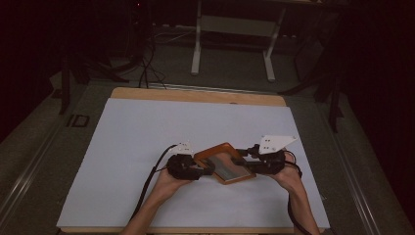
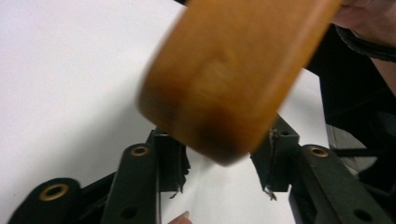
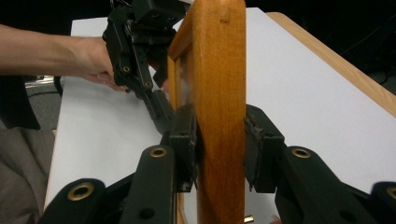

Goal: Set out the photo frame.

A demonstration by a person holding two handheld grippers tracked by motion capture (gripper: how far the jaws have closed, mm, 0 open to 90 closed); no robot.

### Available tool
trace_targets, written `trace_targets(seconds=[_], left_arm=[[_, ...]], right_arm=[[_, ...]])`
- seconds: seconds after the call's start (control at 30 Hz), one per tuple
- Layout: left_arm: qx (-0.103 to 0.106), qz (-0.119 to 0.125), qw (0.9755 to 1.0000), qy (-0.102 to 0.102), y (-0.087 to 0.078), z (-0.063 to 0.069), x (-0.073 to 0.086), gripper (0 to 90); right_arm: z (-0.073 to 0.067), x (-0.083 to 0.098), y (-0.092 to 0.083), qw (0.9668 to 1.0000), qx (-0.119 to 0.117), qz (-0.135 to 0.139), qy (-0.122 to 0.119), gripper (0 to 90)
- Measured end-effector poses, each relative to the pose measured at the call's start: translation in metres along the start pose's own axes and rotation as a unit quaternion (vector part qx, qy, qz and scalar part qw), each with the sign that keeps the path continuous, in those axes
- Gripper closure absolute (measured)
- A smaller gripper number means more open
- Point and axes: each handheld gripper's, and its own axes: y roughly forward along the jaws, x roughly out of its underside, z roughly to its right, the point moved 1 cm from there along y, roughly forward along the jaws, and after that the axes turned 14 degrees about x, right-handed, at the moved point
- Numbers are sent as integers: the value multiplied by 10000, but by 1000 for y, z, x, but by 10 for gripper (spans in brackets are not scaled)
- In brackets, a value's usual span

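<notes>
High view: wooden frame [image 1: 225, 163] sits in the lower centre of the picture, between the two hands, over the white sheet [image 1: 147, 132] that covers the table [image 1: 195, 95]. Whether it rests on the sheet or is lifted just clear, I cannot tell from here.
Frame: rectangular, orange-brown wood, with a grey panel inside it; turned at a slant to the table edge.
Left claw [image 1: 203, 171]: reaches the frame's lower-left end. In the left gripper view the jaws stand spread, the frame's rounded corner [image 2: 233, 74] blurred above the gap, pads [image 2: 170, 165] not seen touching wood.
Right claw [image 1: 247, 162]: holds the frame's right-hand side. In the right gripper view the jaws pinch one wooden rail [image 3: 219, 116] edge-on, the left pad [image 3: 187, 140] flat against it, the right pad close at the other face.
Why so held: judged as one firm hold on the right to carry the frame, while the left comes in at the opposite end to steady or take it.
Left hand [image 3: 91, 58]: appears upper left in the right gripper view, behind its own gripper.
Risk: a single pinched rail could let the frame pivot.
</notes>
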Motion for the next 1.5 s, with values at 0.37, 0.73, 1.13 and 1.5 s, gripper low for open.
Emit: trace_targets(seconds=[0.37,0.73,1.13,1.5], left_arm=[[-76,243,9991,350,-37,13,-16,656],[-172,664,9976,-96,-61,1,-10,638],[-185,763,9950,-610,-69,-14,1,642],[-214,815,9945,-628,-69,-13,6,652]], right_arm=[[1,-3,5,9990,-13,234,379,672],[-3,7,34,9920,-78,167,1252,672],[-8,25,59,9831,-188,-176,1813,661],[-5,29,63,9814,-243,-209,1891,654]])
